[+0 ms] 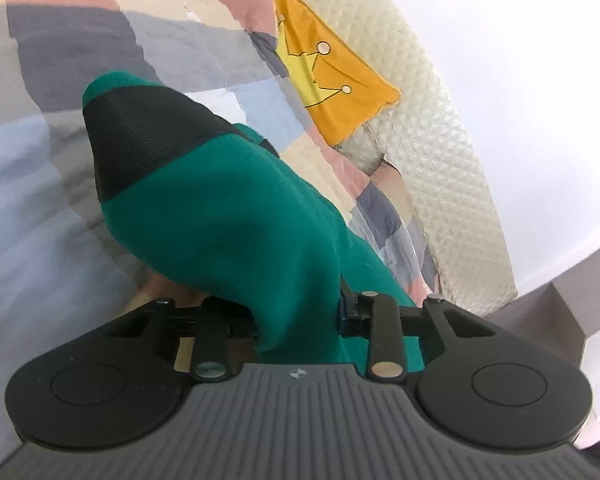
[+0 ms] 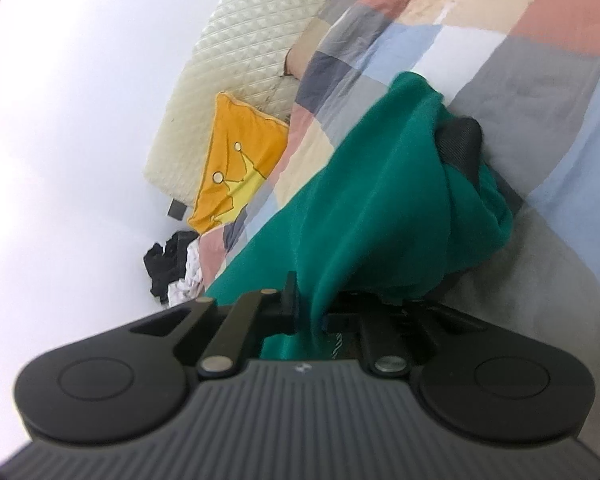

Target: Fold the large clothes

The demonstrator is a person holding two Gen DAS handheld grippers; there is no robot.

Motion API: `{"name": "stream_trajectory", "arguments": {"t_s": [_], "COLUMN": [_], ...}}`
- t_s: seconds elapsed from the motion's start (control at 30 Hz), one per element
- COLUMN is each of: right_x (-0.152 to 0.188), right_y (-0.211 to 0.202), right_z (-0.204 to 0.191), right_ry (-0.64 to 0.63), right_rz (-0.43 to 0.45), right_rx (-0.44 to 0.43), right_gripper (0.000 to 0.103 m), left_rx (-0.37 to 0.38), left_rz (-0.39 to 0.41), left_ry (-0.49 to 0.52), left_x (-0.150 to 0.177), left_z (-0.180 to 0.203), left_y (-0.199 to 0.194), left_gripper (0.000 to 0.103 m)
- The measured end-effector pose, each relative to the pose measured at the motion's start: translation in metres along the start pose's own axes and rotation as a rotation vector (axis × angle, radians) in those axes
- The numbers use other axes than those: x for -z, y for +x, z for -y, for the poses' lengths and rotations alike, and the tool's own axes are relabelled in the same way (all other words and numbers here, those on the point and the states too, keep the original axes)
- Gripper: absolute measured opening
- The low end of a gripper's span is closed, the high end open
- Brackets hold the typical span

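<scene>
A green garment [image 1: 236, 216] is draped over my left gripper [image 1: 112, 120], which is shut on its cloth; one black finger [image 1: 140, 136] shows, the other is hidden under the fabric. In the right wrist view the same green garment [image 2: 380, 200] wraps my right gripper [image 2: 452, 136], which is shut on it; only one black fingertip [image 2: 460, 140] shows. Both grippers hold the garment lifted above the patchwork bedspread [image 1: 60, 40], which also shows in the right wrist view [image 2: 540, 60].
A yellow crown cushion [image 1: 336, 80] leans on the quilted cream headboard [image 1: 440, 140] at the bed's head; both show in the right wrist view too, cushion [image 2: 240, 160] and headboard [image 2: 240, 40]. Dark and white clothes [image 2: 172, 268] lie beside the bed by the white wall.
</scene>
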State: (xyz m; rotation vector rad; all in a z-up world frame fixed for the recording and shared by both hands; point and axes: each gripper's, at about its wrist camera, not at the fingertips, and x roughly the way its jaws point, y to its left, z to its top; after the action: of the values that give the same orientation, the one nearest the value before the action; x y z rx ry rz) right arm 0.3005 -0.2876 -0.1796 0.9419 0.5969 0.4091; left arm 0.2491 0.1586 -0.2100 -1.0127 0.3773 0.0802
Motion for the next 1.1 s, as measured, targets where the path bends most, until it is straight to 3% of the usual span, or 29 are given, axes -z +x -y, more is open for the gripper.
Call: {"name": "stream_trajectory", "arguments": {"t_s": [0.27, 0.53, 0.7, 0.87, 1.1], "right_x": [0.016, 0.039, 0.05, 0.051, 0.033], "right_y": [-0.059, -0.14, -0.183, -0.186, -0.158], "right_z": [-0.024, -0.043, -0.041, -0.033, -0.035], "right_ry": [-0.045, -0.098, -0.005, 0.082, 0.253], "right_rz": [-0.037, -0.078, -0.138, -0.162, -0.183], "right_rx": [0.062, 0.091, 0.15, 0.188, 0.257], "right_gripper": [0.012, 0.011, 0.012, 0.012, 0.015], "left_rx": [-0.046, -0.025, -0.044, -0.049, -0.092], "left_rz": [-0.054, -0.085, -0.141, -0.192, -0.21], "left_ry": [0.095, 0.11, 0.091, 0.052, 0.063], "left_x": [0.018, 0.048, 0.072, 0.077, 0.047], "left_z": [0.016, 0.015, 0.007, -0.003, 0.016], "left_y": [-0.093, -0.196, -0.25, -0.256, -0.206], "left_gripper": [0.034, 0.033, 0.033, 0.033, 0.036]}}
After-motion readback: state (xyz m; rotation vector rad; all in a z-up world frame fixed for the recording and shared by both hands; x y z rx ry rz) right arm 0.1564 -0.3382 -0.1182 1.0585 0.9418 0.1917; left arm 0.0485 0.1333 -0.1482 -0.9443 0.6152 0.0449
